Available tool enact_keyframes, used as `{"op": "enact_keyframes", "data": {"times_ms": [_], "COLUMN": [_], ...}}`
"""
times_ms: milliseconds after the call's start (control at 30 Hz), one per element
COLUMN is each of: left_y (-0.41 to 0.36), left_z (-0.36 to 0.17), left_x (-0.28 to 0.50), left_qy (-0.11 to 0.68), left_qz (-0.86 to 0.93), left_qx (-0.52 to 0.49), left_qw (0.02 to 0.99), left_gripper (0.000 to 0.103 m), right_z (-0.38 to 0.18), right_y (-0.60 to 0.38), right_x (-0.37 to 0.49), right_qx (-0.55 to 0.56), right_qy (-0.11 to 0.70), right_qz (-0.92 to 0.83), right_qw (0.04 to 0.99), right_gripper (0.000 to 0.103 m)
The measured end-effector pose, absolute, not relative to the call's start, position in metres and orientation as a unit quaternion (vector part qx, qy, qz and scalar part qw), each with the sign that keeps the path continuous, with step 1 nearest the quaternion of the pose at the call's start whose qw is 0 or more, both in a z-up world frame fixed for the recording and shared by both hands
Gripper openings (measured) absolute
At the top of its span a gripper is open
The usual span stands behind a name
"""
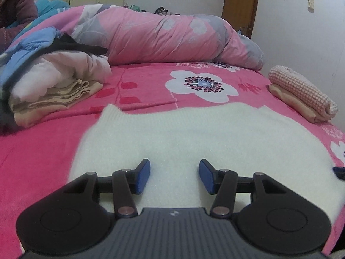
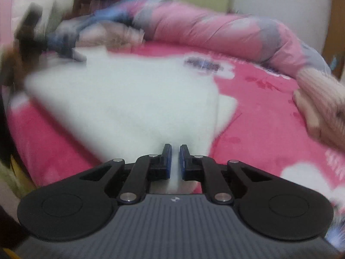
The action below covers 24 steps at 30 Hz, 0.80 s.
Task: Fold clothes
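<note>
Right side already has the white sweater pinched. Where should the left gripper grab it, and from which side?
Take the near edge of the white sweater, where the left gripper hovers with jaws apart over flat knit. It lies spread on the pink bedsheet, so come in low from the near side and pinch the hem, mirroring the right gripper, which is shut on a raised fold.

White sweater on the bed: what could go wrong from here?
1. Only the right claw pinches the white sweater; the left claw stands open over it, so a pull may skew the fold.
2. The folded checked cloth lies near the sweater's right edge and could get swept.
</note>
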State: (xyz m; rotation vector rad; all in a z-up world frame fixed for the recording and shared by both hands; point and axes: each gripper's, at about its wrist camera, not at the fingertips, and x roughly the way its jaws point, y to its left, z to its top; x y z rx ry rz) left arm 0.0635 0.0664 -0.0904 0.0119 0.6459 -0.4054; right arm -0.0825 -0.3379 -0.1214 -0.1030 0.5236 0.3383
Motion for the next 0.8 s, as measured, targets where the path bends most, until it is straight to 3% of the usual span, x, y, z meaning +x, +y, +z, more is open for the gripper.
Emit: {"op": "enact_keyframes", "data": {"times_ms": [100,267,400,533,700,800], "left_y": [0.067,0.067,0.061,0.064,0.064,0.064], "left_z": [-0.090,-0.091,-0.087,-0.076,-0.057,-0.058], "left_x": [0.063,0.059,0.048,0.035,-0.002,-0.021], "left_qy": [0.314,0.305,0.292,0.274,0.230,0.224], "left_qz": [-0.199,-0.199,-0.189,-0.165,-0.191,-0.201], "left_qx": [0.009,0.015,0.052,0.077,0.073,0.070], "left_qw": [0.928,0.931,0.936,0.944,0.951,0.951], "left_gripper": [0.053,0.053,0.053,0.051,0.052,0.052], "right_z": [-0.096,-0.057,-0.113,-0.093,-0.067,-0.108], "right_y": [-0.337,-0.305,-0.281,-0.273,-0.248,-0.226], "right_x": [-0.085,-0.114,-0.088,-0.092,-0.117,-0.103], "right_qx": [-0.047,-0.068,-0.113,-0.091,-0.069,-0.094], "right_qy": [0.248,0.166,0.276,0.273,0.168,0.244], "right_qz": [0.148,0.248,0.217,0.193,0.256,0.251], "right_qw": [0.956,0.952,0.930,0.938,0.949,0.932], "right_gripper": [0.008,0.007,0.005,0.006,0.008,0.007]}}
